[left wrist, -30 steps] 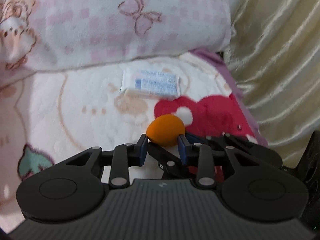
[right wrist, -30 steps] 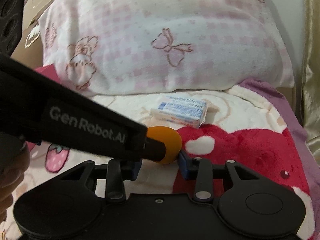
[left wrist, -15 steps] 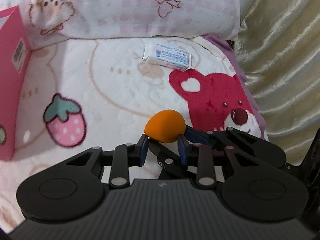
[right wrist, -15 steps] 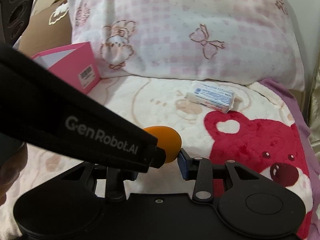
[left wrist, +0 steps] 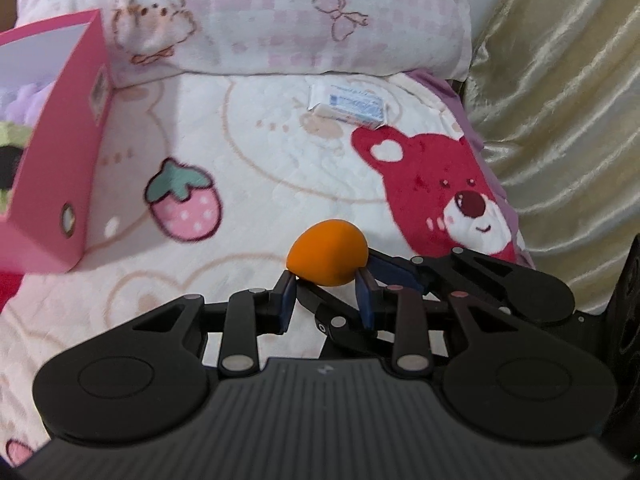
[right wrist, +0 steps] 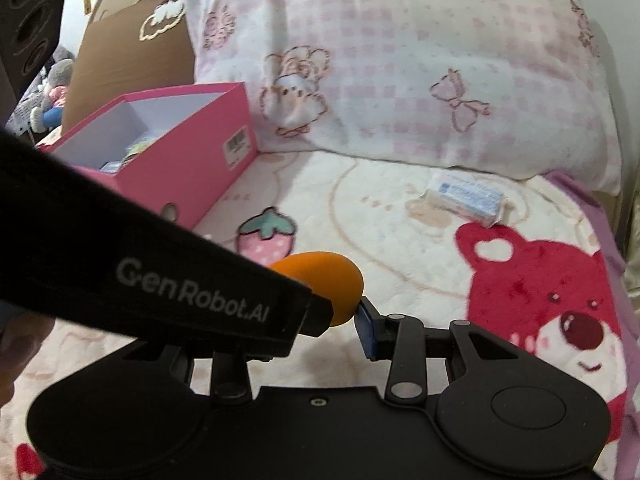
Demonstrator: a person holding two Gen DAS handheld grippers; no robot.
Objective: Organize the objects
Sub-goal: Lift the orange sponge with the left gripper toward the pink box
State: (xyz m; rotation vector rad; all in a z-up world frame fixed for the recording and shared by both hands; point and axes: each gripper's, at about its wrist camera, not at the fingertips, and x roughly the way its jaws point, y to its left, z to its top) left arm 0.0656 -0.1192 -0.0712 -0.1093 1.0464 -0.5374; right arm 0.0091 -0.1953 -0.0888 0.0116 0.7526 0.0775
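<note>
Since it is small, round & soft, the orange sponge [left wrist: 327, 251] is pinched by both the left gripper [left wrist: 325, 294] & right gripper [right wrist: 344, 320] at once. It is held above the blanket [left wrist: 260, 152], likely for drop-off in the pink box [right wrist: 192, 152]; the tissue pack [right wrist: 466, 196] is left lying.

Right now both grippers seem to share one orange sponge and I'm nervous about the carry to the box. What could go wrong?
The orange sponge is pinched by the left gripper and the right gripper together; pulling apart could tear or drop it. The pink box already holds items, so it may bounce out.
</note>
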